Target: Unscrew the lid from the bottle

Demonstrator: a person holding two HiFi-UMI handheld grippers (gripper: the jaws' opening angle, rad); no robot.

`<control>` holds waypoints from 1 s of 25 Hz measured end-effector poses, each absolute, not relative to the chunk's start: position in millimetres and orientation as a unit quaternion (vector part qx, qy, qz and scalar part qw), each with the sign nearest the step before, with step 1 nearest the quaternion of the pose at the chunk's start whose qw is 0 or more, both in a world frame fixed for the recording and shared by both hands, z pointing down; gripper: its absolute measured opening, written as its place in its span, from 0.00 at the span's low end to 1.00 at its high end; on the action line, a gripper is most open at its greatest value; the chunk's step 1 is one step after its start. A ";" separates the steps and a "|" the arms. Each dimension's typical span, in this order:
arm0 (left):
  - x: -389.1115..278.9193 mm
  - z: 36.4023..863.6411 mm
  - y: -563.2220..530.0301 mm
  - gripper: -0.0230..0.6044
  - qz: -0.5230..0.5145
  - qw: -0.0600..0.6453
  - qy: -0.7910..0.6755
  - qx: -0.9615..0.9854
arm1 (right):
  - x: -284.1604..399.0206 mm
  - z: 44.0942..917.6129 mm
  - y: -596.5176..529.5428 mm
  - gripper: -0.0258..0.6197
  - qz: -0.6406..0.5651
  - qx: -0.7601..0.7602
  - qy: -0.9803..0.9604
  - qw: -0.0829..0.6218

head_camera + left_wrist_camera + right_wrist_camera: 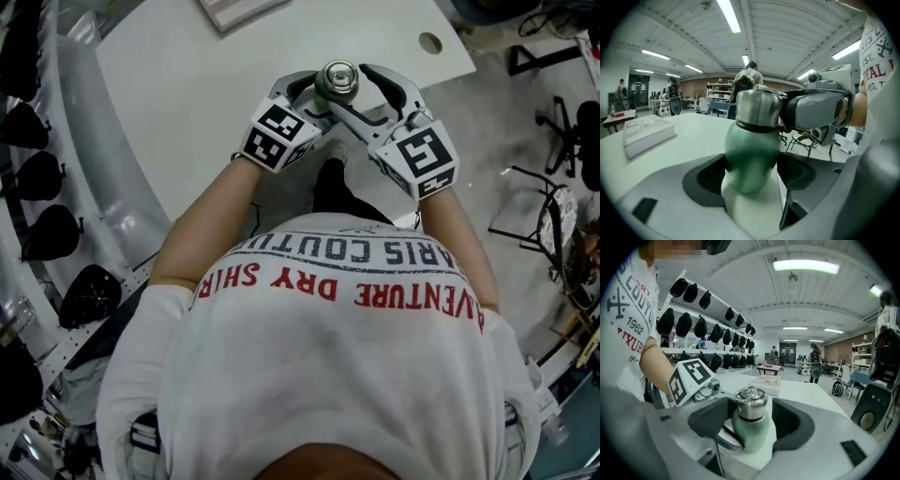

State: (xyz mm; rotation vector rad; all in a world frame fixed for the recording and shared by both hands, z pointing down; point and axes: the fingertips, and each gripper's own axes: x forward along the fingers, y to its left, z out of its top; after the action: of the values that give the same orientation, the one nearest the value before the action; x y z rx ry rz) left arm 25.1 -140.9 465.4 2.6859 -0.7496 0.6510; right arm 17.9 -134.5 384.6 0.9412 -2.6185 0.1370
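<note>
**White T-shirt below, one bottle between two grippers ahead**

White T-shirt [337, 375] with red and blue lettering fills the lower half of the head view. Two bare forearms [211, 216] reach forward from it to the near edge of the white table [187, 84]. At that edge both grippers meet round one green bottle [751, 150], which stands roughly upright. Its body fades from green to a paler tone lower down. Whether its base rests on the table or hangs clear of it cannot be told, since the grippers cover it.

The left gripper [752, 171] is clamped on the bottle's body. Its dark pads [705, 176] press on either side of the green shoulder, below the black seam [754, 126] under the cap. The right gripper [752, 418] comes in from the other side, higher up, with its jaws apart around the steel lid [750, 404]. A gap shows between the lid and the pad at the right of the right gripper view, so that gripper grips nothing. The lid sits on the bottle's neck and carries a small metal ring [746, 392] on top.

Further out on the table lies a thick pale book [647, 133], well apart from the bottle. To the person's left a white rack [89, 169] holds a row of dark rounded things [47, 230].
</note>
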 end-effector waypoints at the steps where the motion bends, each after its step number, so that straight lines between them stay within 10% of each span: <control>1: 24.8 465.2 -140.8 0.60 0.223 0.141 -0.269 0.926 | 17.1 385.8 -134.2 0.49 0.047 0.339 -0.923 0.178; 25: 26.4 466.9 -140.8 0.60 0.216 0.127 -0.299 0.921 | 17.0 392.1 -139.9 0.39 0.027 0.309 -0.930 0.196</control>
State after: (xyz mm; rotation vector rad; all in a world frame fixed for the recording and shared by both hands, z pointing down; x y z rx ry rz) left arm 26.4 -140.8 466.9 2.6801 -0.8694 0.6282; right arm 17.0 -139.9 392.1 0.8647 -2.6070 0.0761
